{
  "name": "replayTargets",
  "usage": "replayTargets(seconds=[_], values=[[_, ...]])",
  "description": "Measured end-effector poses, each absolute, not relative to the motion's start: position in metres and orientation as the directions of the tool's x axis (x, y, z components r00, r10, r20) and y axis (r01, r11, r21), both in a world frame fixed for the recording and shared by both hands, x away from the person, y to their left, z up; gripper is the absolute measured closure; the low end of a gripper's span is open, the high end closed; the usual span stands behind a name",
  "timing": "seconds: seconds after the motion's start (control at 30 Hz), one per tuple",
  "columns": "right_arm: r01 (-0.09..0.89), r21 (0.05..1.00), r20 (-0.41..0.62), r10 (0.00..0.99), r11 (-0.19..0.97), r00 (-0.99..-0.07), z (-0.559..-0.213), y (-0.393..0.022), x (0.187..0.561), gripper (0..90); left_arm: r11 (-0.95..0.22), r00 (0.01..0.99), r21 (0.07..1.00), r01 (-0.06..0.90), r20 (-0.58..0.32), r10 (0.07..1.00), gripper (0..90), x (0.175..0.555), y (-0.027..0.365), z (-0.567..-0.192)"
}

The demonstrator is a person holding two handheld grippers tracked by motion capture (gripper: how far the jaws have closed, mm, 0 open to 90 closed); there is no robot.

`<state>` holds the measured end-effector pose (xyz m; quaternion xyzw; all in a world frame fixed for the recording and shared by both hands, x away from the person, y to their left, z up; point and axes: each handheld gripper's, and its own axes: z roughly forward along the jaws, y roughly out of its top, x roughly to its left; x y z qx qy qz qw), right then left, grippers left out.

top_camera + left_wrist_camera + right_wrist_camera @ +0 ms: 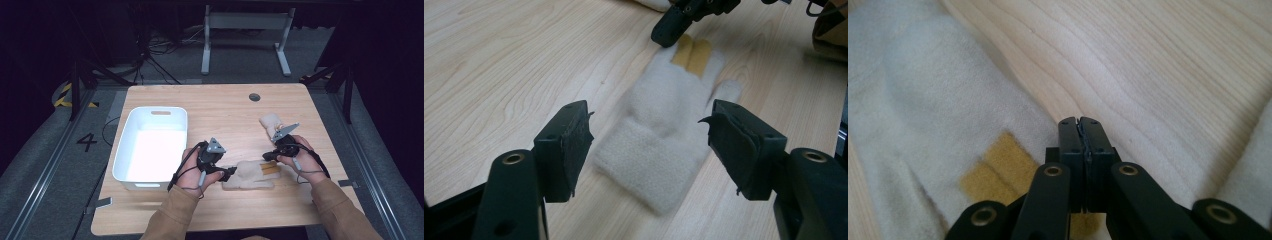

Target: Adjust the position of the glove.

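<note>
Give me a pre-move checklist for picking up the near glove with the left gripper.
1. Left gripper open: ok, jaws spread wide.
2. Near glove lined up between the jaws: ok, its cuff end lies nearest.
3. Glove flat on the table: ok.
4. Right gripper clear of the glove: not ok, it sits shut at the yellow fingertips.
5. Right gripper pinching fabric: cannot tell.
6. White bin free to receive: ok, it looks empty.
</note>
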<state>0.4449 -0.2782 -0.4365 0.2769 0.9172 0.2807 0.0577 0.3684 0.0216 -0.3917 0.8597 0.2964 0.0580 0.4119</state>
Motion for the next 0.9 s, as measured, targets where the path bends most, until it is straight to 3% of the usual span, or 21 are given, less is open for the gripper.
replayTargets(seconds=[0.23,0.5,0.8,0.9], values=[[0.478,0.546,0.053,0.542,0.688,-0.839,-0.434,-0.282,0.435,89.9,-0.486,0.82,0.744,0.459,-0.145,0.554,33.9,0.373,0.018,-0.391],[0.468,0.623,0.021,0.584,0.627,-0.811,-0.415,-0.3,0.42,88.7,-0.493,0.829,0.75,0.441,-0.13,0.544,33.4,0.378,0.012,-0.388],[0.491,0.714,0.048,0.664,0.499,-0.746,-0.399,-0.32,0.414,70.2,-0.486,0.826,0.757,0.436,-0.123,0.55,31.9,0.38,0.016,-0.389],[0.488,0.725,0.051,0.669,0.486,-0.742,-0.397,-0.323,0.415,67.9,-0.489,0.827,0.756,0.435,-0.121,0.548,31.6,0.38,0.017,-0.389]])
